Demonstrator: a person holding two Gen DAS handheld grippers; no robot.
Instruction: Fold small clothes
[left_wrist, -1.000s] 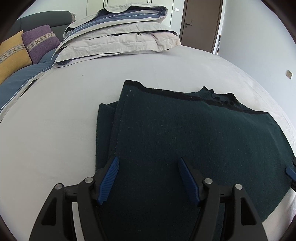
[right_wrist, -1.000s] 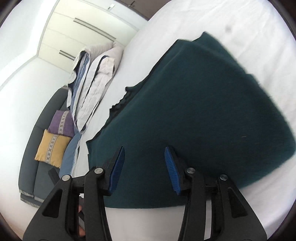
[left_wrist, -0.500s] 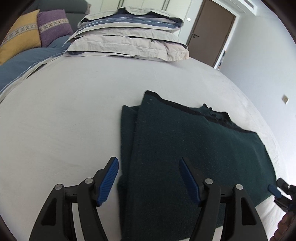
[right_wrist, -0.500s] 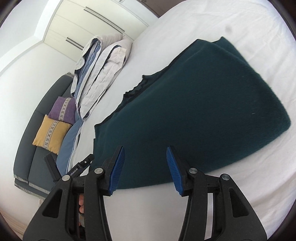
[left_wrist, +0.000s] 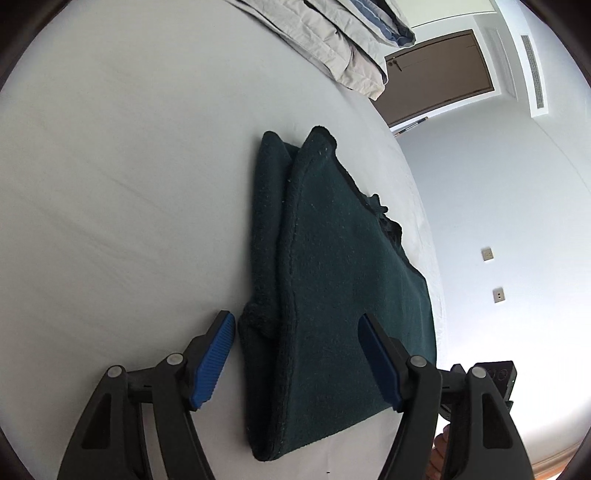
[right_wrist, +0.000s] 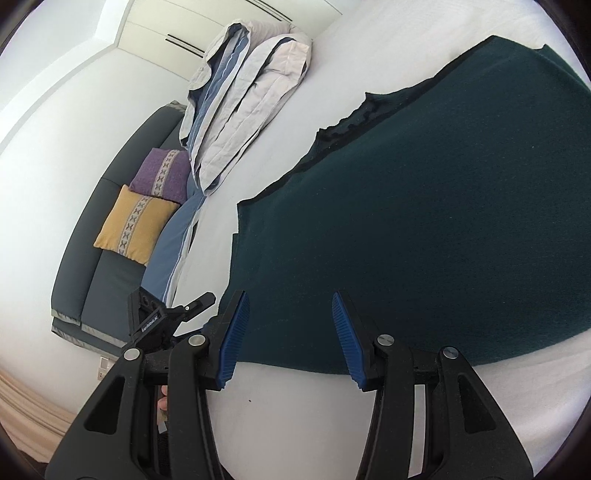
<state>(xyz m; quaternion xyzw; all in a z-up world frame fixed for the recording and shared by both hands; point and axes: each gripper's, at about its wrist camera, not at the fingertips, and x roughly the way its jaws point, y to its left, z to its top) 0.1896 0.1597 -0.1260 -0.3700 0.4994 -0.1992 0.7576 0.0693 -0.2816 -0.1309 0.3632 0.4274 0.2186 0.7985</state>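
A dark green knitted garment (left_wrist: 332, 280) lies flat on the white bed sheet (left_wrist: 110, 184), with one side folded over so a narrow strip shows along its left edge. My left gripper (left_wrist: 297, 356) hangs open just above the garment's near end, its blue pads apart and nothing pinched between them. In the right wrist view the same garment (right_wrist: 424, 206) spreads wide, its dark collar edge toward the pillows. My right gripper (right_wrist: 288, 334) is open over the garment's near hem, touching nothing. The left gripper's body (right_wrist: 162, 317) shows at the lower left of that view.
A pile of folded grey and blue bedding (right_wrist: 243, 92) lies at the head of the bed. A grey sofa (right_wrist: 110, 258) with a yellow cushion (right_wrist: 136, 225) and a purple cushion (right_wrist: 162, 173) stands beside the bed. A brown door (left_wrist: 443, 74) is behind.
Both grippers have drawn back toward the garment's near edge. The left one has rolled and swung to the garment's end, so the garment now runs lengthwise away. Both stay open.
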